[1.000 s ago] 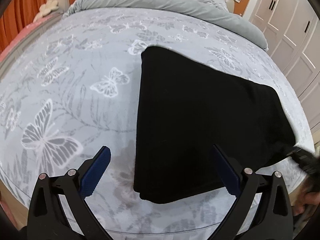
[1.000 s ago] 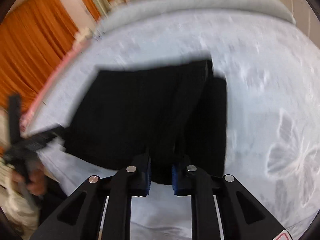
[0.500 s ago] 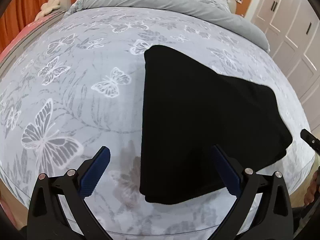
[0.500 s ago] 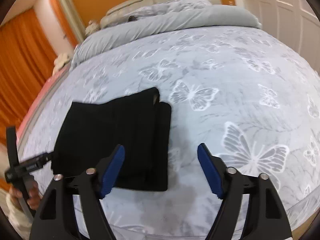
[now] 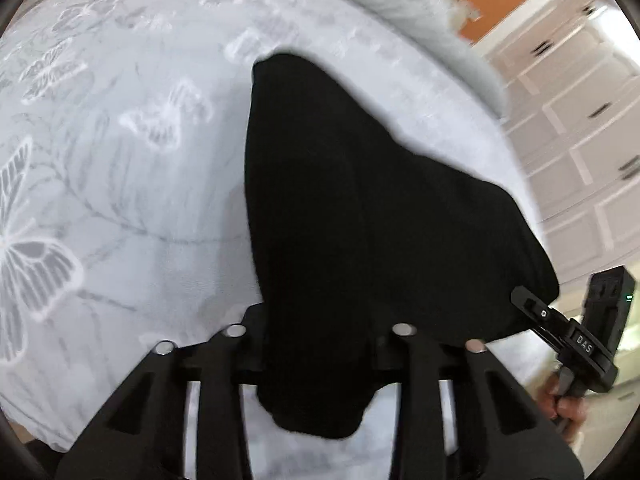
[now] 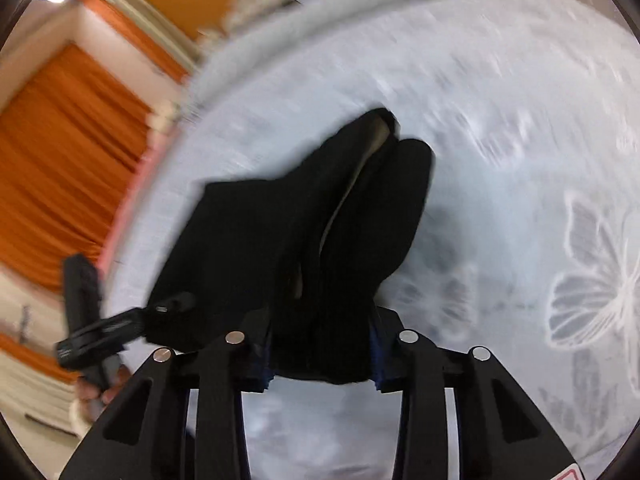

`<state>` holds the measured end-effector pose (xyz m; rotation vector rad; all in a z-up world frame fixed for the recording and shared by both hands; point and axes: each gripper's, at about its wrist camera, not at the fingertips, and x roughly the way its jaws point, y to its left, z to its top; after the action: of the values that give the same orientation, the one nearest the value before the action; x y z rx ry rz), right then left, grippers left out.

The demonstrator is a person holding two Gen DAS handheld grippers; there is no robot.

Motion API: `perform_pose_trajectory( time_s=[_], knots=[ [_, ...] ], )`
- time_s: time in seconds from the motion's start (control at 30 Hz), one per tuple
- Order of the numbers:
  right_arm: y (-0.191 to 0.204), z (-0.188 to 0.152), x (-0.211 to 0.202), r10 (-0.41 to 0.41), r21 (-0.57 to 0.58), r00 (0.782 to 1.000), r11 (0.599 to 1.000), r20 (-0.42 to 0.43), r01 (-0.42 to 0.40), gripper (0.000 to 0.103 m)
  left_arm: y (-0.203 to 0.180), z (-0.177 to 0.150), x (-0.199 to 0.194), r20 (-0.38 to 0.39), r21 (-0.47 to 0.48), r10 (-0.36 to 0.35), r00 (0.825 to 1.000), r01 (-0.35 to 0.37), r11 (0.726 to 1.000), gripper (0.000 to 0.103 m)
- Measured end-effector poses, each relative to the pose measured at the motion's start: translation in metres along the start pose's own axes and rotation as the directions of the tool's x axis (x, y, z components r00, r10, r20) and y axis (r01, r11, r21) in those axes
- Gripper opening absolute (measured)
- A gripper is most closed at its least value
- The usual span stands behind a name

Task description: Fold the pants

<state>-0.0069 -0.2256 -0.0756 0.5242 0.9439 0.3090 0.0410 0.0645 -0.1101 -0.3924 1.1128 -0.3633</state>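
The black folded pants lie on the butterfly-print bedspread. My left gripper is shut on their near edge, with fabric bunched between the fingers and hanging below them. My right gripper is shut on the other near corner of the pants, which are lifted and creased, with pale lining showing in a fold. Each gripper shows in the other's view: the right one in the left wrist view, the left one in the right wrist view.
A grey duvet lies across the far end of the bed. White wardrobe doors stand at the right. Orange curtains hang to the left of the bed. The bed's near edge is just below both grippers.
Both grippers were open half a second ago. Both have moved in and closed on the near edge of the pants, which now rise and bunch off the bed.
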Motion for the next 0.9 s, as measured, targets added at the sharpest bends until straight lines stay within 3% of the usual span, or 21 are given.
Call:
perform_pose_trajectory(
  time_s=[0.1,0.13,0.2,0.23,0.27,0.3,0.33,0.37,0.4,0.47,0.5,0.57,0.63,0.67,0.73,0.8,0.83,0.9],
  knots=[
    [0.015,-0.013,-0.015,0.011,-0.060,1.000,0.998,-0.018,-0.012,0.039,0.000,-0.005,-0.031,-0.010,0.014,-0.037,0.999,0.037,0.999,0.029],
    [0.009,-0.020,-0.010,-0.004,-0.059,0.999,0.998,-0.046,0.002,0.042,0.004,-0.010,-0.032,-0.025,0.020,-0.028,0.999,0.029,0.999,0.036],
    [-0.017,-0.039,0.020,-0.155,-0.017,0.975,0.988,-0.162,0.154,0.056,0.010,-0.022,-0.017,-0.067,0.048,0.049,0.997,-0.046,0.998,0.049],
    [-0.027,-0.042,0.025,-0.174,0.031,0.967,0.983,-0.185,0.183,0.057,0.013,-0.029,-0.006,-0.093,0.054,0.117,0.989,-0.112,0.992,0.054],
    [-0.028,-0.039,0.019,-0.119,0.073,0.980,0.989,-0.158,0.131,0.056,0.014,-0.032,-0.005,-0.085,0.046,0.120,0.989,-0.117,0.992,0.054],
    [-0.023,-0.032,0.005,-0.127,0.071,0.987,0.989,-0.095,0.134,0.056,0.010,-0.032,-0.013,-0.049,0.051,0.116,0.992,-0.113,0.992,0.055],
    [-0.011,-0.025,-0.014,-0.158,0.024,0.987,0.987,0.020,0.158,0.057,0.005,-0.031,-0.022,-0.014,0.069,0.115,0.993,-0.114,0.991,0.062],
    [-0.002,-0.021,-0.025,-0.172,-0.012,0.980,0.985,0.098,0.173,0.055,-0.001,-0.029,-0.032,0.033,0.087,0.115,0.993,-0.117,0.989,0.076],
    [0.012,-0.014,-0.037,-0.171,-0.055,0.969,0.982,0.180,0.183,0.037,-0.008,-0.027,-0.045,0.109,0.099,0.117,0.987,-0.128,0.987,0.084],
    [0.032,0.004,-0.034,-0.141,-0.112,0.971,0.980,0.192,0.164,0.004,-0.021,-0.025,-0.067,0.239,0.106,0.142,0.961,-0.171,0.980,0.090],
    [0.043,0.015,-0.022,-0.123,-0.143,0.978,0.979,0.171,0.148,0.000,-0.029,-0.022,-0.072,0.281,0.118,0.149,0.948,-0.188,0.975,0.090],
    [0.069,0.025,0.010,-0.133,-0.232,0.984,0.960,0.119,0.158,0.000,-0.047,-0.021,-0.075,0.337,0.153,0.179,0.924,-0.241,0.958,0.090],
    [0.076,0.030,0.042,-0.148,-0.312,0.988,0.938,0.034,0.151,0.000,-0.060,-0.022,-0.065,0.345,0.182,0.219,0.913,-0.293,0.938,0.091],
    [0.070,0.034,0.070,-0.216,-0.339,0.976,0.918,0.003,0.204,0.000,-0.063,-0.021,-0.054,0.322,0.194,0.242,0.915,-0.314,0.929,0.091],
    [0.030,0.037,0.099,-0.398,-0.305,0.916,0.879,-0.043,0.368,0.000,-0.060,-0.017,-0.033,0.259,0.204,0.271,0.927,-0.327,0.923,0.091],
    [-0.002,0.049,0.086,-0.278,-0.035,0.959,0.960,-0.055,0.277,0.000,-0.056,-0.015,-0.007,0.195,0.213,0.309,0.931,-0.347,0.913,0.091],
    [0.005,0.051,0.075,-0.272,-0.024,0.962,0.962,-0.031,0.272,0.000,-0.055,-0.013,0.000,0.187,0.214,0.326,0.927,-0.363,0.907,0.091],
    [0.030,0.044,0.052,-0.270,-0.108,0.961,0.955,0.066,0.276,0.004,-0.052,-0.016,0.008,0.184,0.230,0.365,0.912,-0.402,0.887,0.091]
  ],
)
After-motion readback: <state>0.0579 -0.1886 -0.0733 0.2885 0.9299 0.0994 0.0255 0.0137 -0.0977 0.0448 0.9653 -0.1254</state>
